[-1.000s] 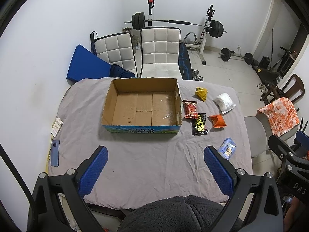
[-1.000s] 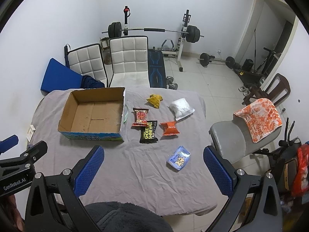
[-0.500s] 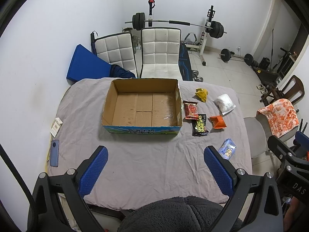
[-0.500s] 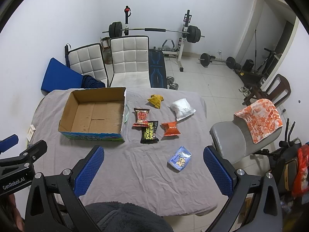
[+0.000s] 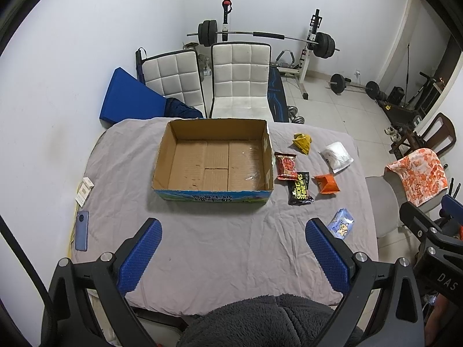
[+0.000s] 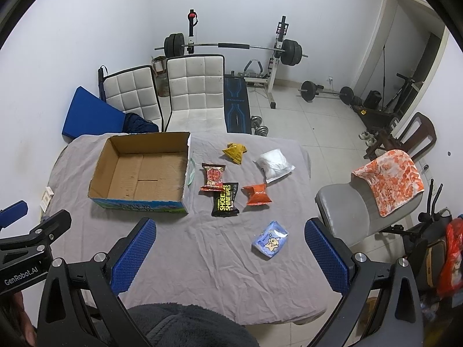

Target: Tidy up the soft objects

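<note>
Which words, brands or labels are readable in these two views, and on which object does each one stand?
"SHOE SHINE WIPES": on the black packet, yellow letters.
"GenRobot.AI": on the left gripper body, in the right wrist view.
"DAS": on the right gripper body, in the left wrist view; cut off at the edge.
Print on the cardboard box front strip: too small to read.
Text on the red packet, blue packet and orange packet: blurred.

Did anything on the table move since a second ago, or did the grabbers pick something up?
Nothing visibly changed. The left gripper and right gripper stay open and empty above the near edge of the table. The cardboard box is still empty, and all six packets, like the light blue packet, lie where they were.
</note>
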Tool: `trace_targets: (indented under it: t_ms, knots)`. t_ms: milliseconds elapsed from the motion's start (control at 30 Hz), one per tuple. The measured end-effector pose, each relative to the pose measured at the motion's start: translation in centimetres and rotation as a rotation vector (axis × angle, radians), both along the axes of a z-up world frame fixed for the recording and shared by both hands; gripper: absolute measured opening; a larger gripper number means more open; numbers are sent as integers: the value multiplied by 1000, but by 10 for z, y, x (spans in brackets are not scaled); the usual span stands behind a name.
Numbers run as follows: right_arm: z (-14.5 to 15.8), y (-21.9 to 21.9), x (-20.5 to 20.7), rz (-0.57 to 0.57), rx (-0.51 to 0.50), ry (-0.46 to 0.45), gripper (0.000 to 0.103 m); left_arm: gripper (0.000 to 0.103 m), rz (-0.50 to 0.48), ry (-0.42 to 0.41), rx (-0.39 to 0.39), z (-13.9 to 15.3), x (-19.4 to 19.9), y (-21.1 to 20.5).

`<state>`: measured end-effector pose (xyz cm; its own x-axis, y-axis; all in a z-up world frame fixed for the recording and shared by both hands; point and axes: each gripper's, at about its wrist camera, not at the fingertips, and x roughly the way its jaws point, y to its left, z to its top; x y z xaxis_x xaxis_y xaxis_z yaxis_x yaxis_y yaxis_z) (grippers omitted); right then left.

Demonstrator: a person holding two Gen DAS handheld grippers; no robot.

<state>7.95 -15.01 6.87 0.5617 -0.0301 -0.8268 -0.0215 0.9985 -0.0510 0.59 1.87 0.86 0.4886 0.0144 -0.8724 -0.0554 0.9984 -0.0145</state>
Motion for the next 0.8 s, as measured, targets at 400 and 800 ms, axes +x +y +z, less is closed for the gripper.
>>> trace_targets:
  t_ms: [400, 800]
  knots:
    - [1, 2, 4, -3, 5, -2, 103, 102, -3, -3, -2, 0, 0, 0]
    - [1, -2, 9, -15, 31, 4, 103, 102, -19, 5, -3, -4, 1, 0]
